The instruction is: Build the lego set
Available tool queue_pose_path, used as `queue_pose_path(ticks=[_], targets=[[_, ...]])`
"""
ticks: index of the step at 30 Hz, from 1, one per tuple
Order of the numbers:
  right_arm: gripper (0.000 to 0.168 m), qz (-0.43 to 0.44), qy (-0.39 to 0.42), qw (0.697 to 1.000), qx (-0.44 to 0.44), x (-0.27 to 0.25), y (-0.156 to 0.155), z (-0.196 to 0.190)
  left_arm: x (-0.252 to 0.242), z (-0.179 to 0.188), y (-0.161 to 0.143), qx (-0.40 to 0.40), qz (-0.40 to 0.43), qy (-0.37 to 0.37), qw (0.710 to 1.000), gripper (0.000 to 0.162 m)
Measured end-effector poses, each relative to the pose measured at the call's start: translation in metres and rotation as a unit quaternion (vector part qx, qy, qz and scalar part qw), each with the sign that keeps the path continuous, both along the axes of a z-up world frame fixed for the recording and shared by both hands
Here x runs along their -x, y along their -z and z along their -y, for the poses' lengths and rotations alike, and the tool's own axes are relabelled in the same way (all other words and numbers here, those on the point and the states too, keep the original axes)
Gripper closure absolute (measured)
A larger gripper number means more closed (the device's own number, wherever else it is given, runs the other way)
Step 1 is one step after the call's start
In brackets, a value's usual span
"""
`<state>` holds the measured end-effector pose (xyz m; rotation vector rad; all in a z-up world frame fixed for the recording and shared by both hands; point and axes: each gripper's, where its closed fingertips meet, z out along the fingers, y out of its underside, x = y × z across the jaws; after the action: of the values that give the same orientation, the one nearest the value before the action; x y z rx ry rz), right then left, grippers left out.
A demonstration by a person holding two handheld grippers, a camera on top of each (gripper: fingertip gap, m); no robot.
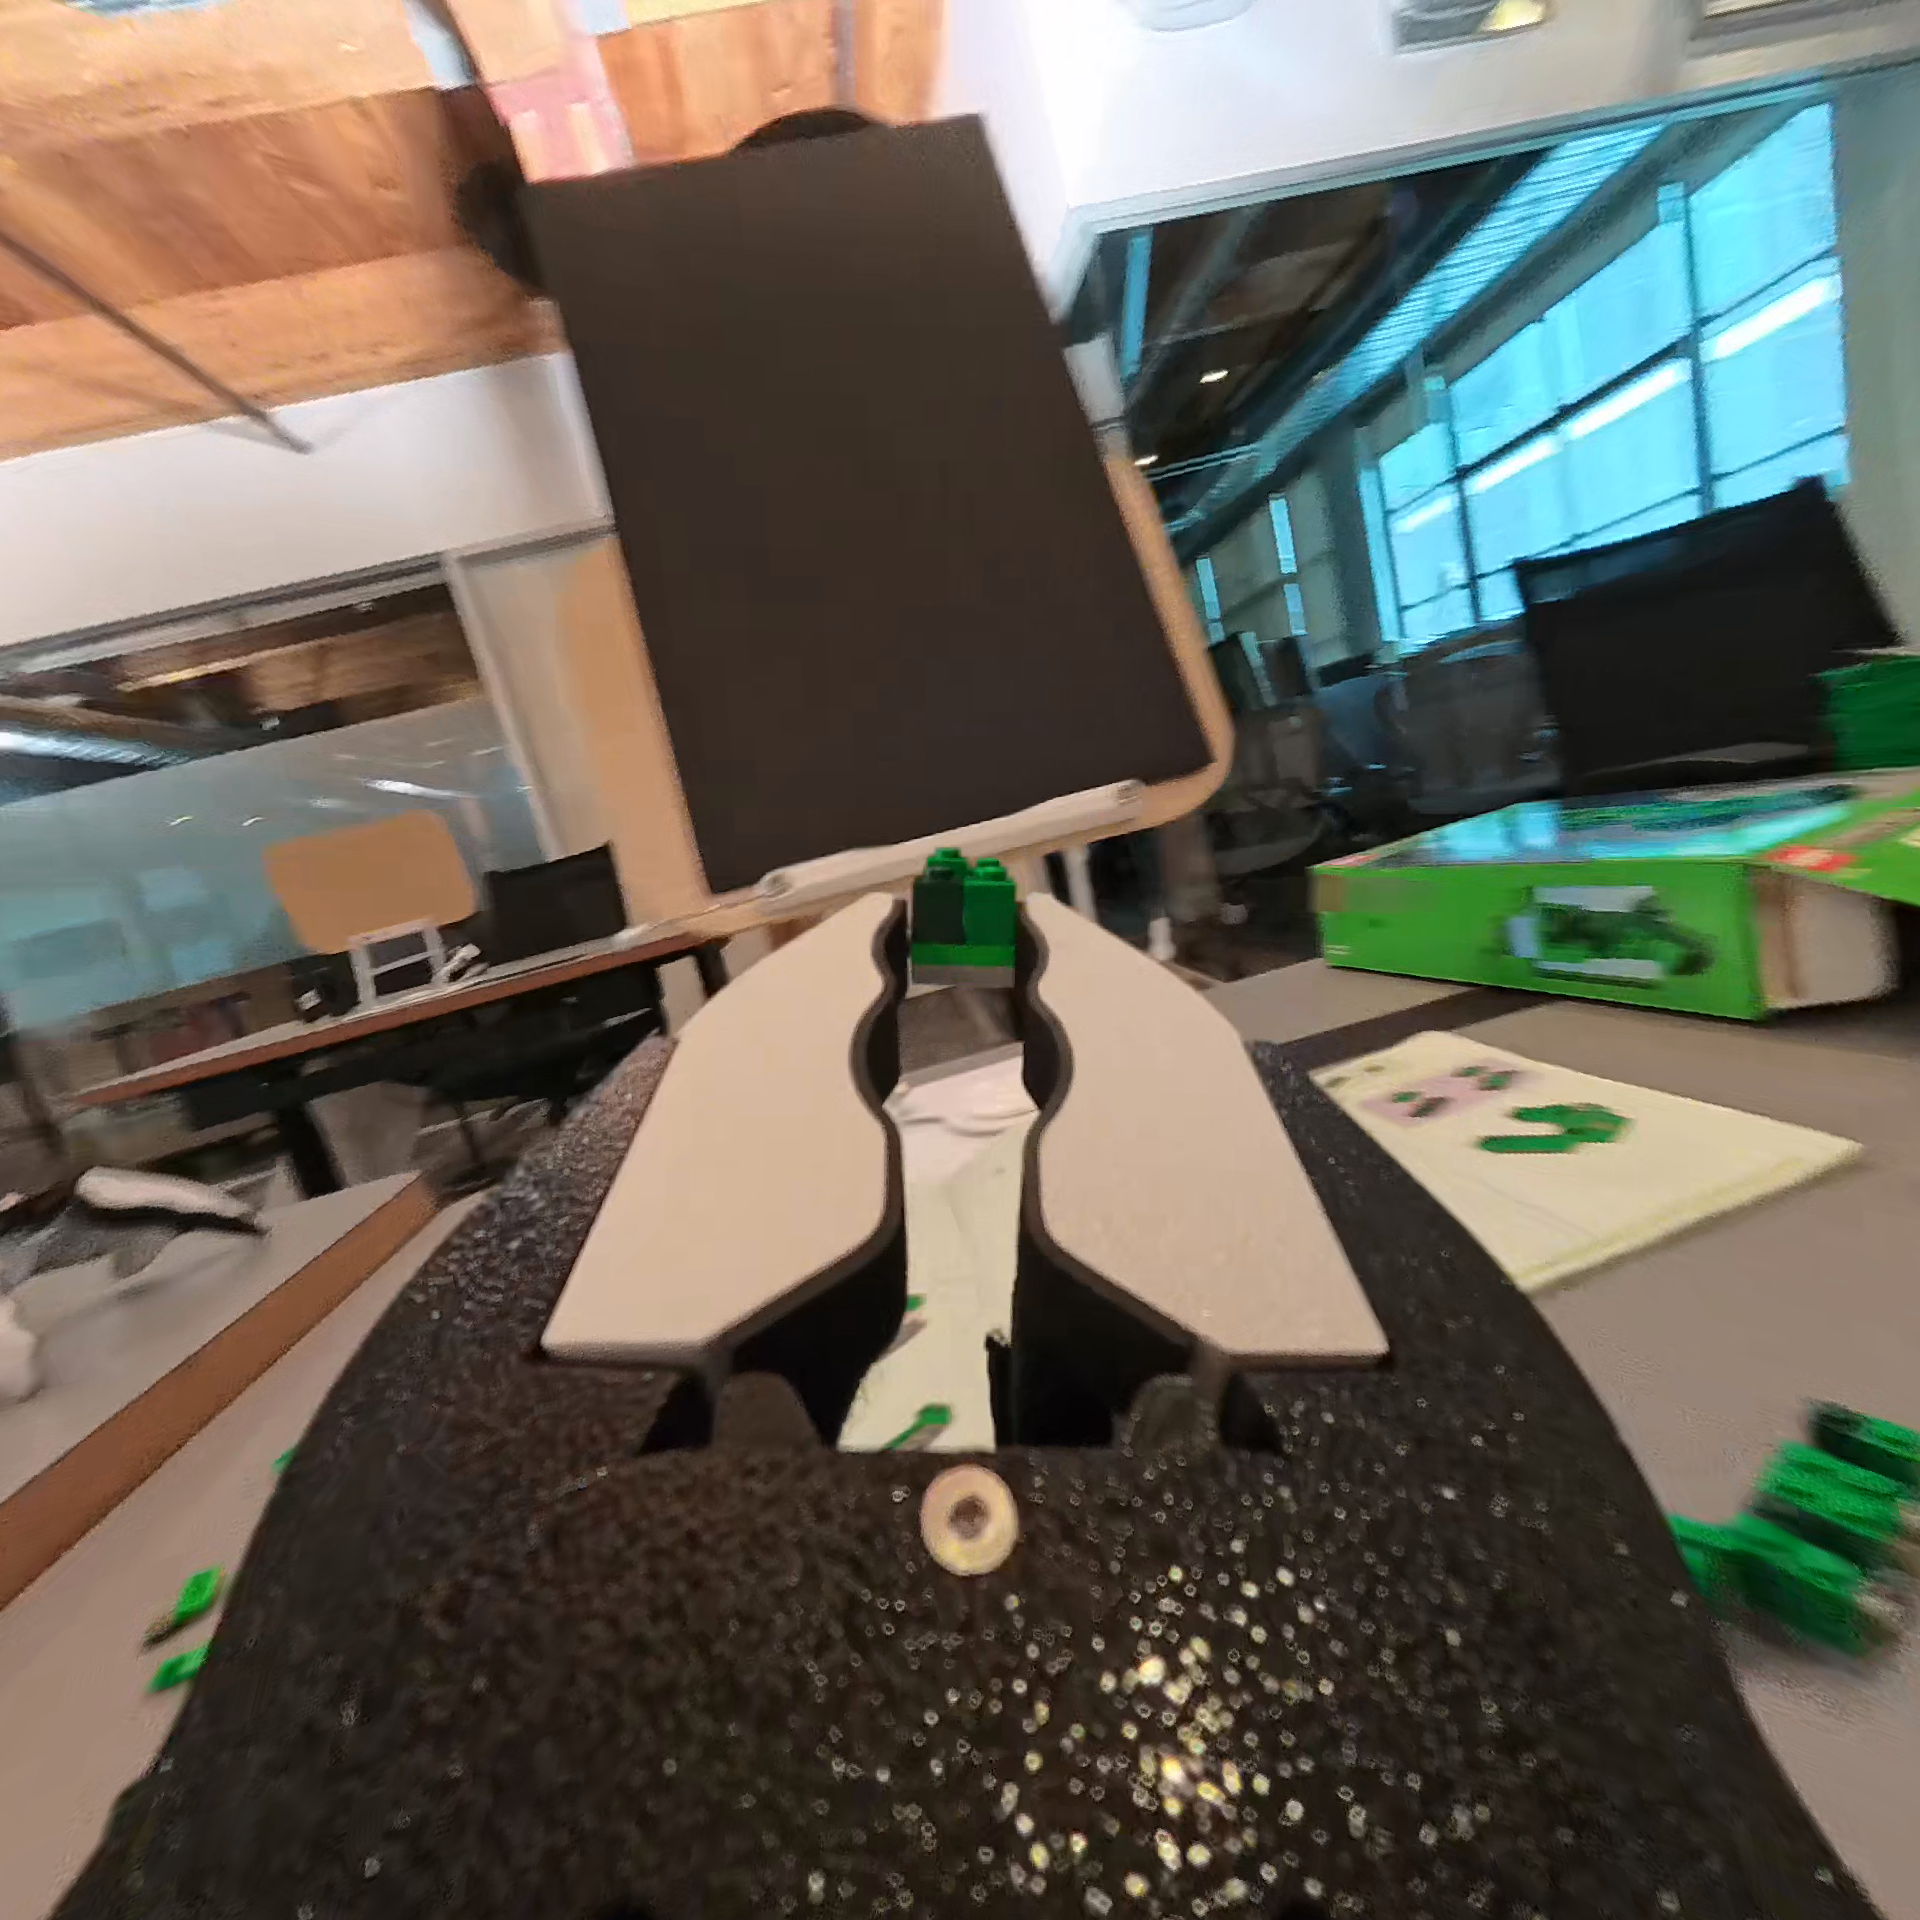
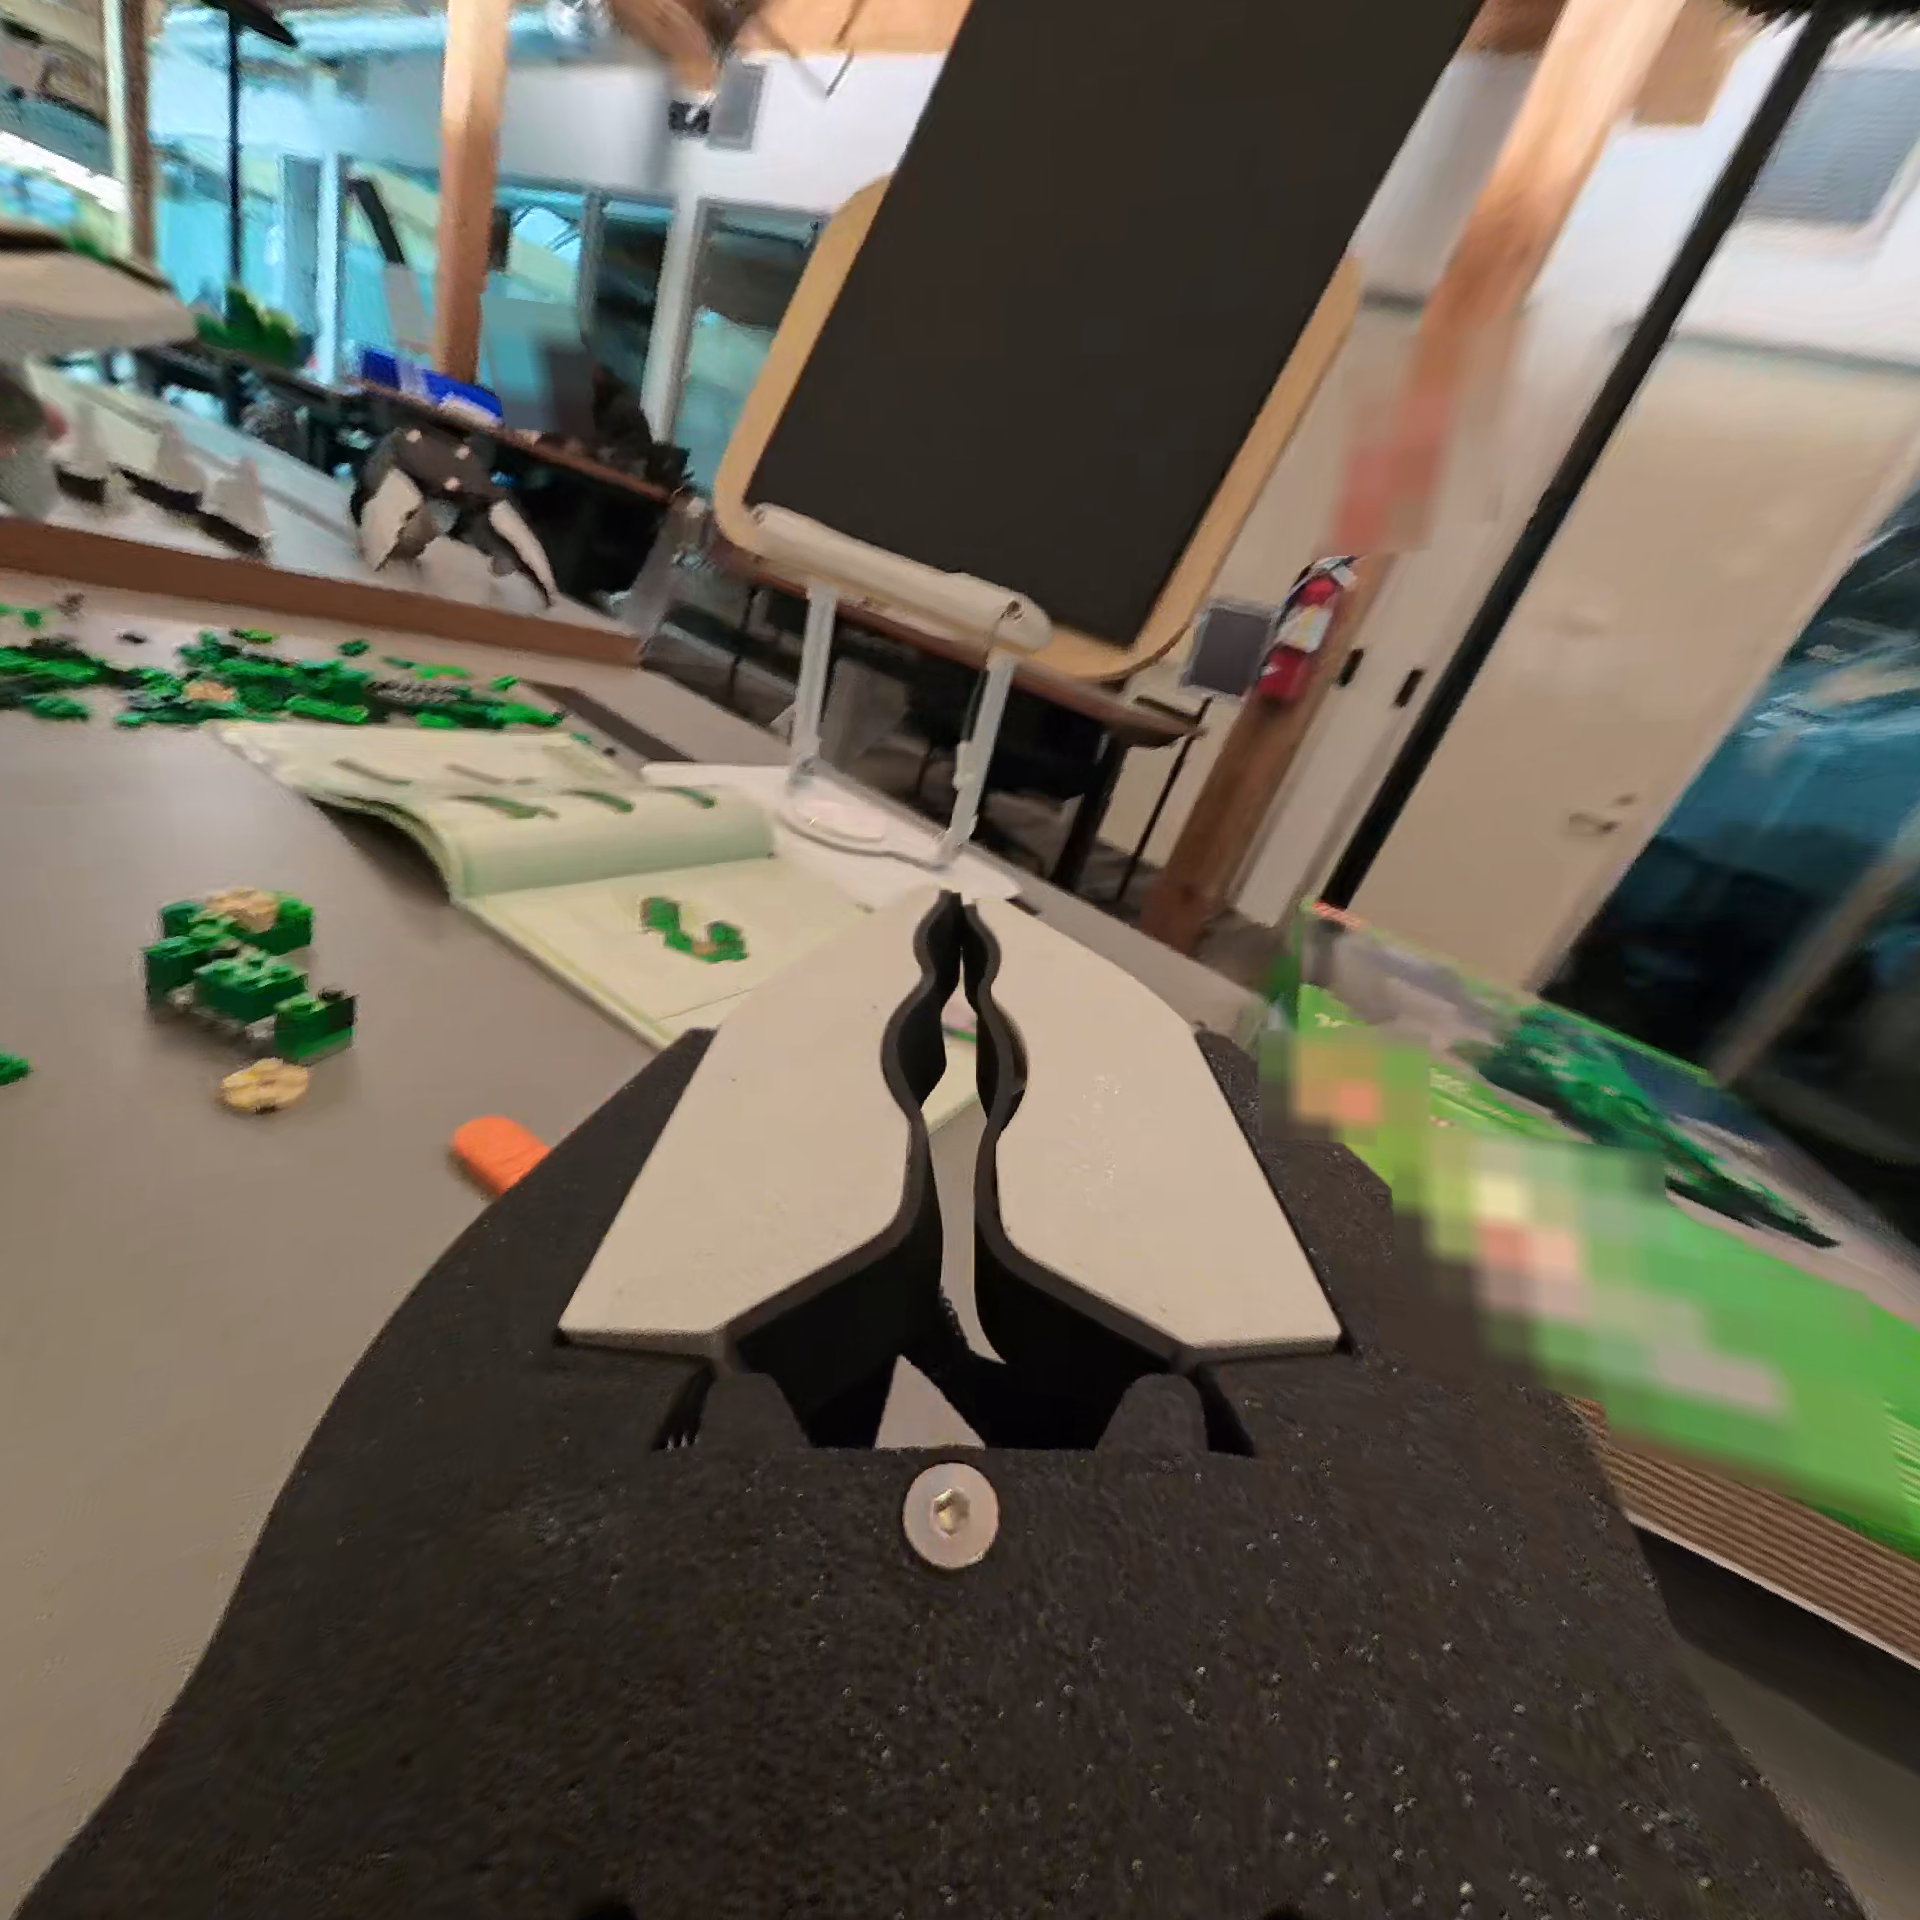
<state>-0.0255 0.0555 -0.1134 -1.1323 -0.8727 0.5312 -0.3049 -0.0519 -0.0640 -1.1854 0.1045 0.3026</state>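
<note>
At twelve o'clock between my left tool's (image 1: 961, 935) tips I hold a small stacked green brick cluster (image 1: 961, 925), studs up, lifted off the grey bench (image 2: 208, 1299). My right tool (image 2: 961, 925) is pinched nearly closed, empty; the partly built green plastic model (image 2: 249, 987) lies at its ten o'clock, so the cluster likely goes there.

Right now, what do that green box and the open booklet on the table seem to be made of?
Green box: likely printed cardboard with a slight sheen; corrugated ribbing shows along its lower edge. Open booklet: apparently thin matte paper, pages curving at the fold.
</note>
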Motion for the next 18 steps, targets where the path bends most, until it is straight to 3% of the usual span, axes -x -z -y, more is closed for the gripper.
queue_pose_path(ticks=[5,11,18], targets=[[0.168,0.019,0.076,0.997,-0.027,0.001,-0.001,-0.023,0.047,-0.012,0.021,0.011,0.051,-0.034,0.998,0.144],[0.168,0.078,0.057,0.992,-0.078,0.037,0.005,-0.02,0.039,-0.034,0.021,0.018,0.009,-0.025,0.999,0.144],[0.168,0.043,0.084,0.993,-0.065,0.025,0.0,-0.031,0.019,-0.032,0.019,0.03,-0.04,-0.006,0.999,0.144]])
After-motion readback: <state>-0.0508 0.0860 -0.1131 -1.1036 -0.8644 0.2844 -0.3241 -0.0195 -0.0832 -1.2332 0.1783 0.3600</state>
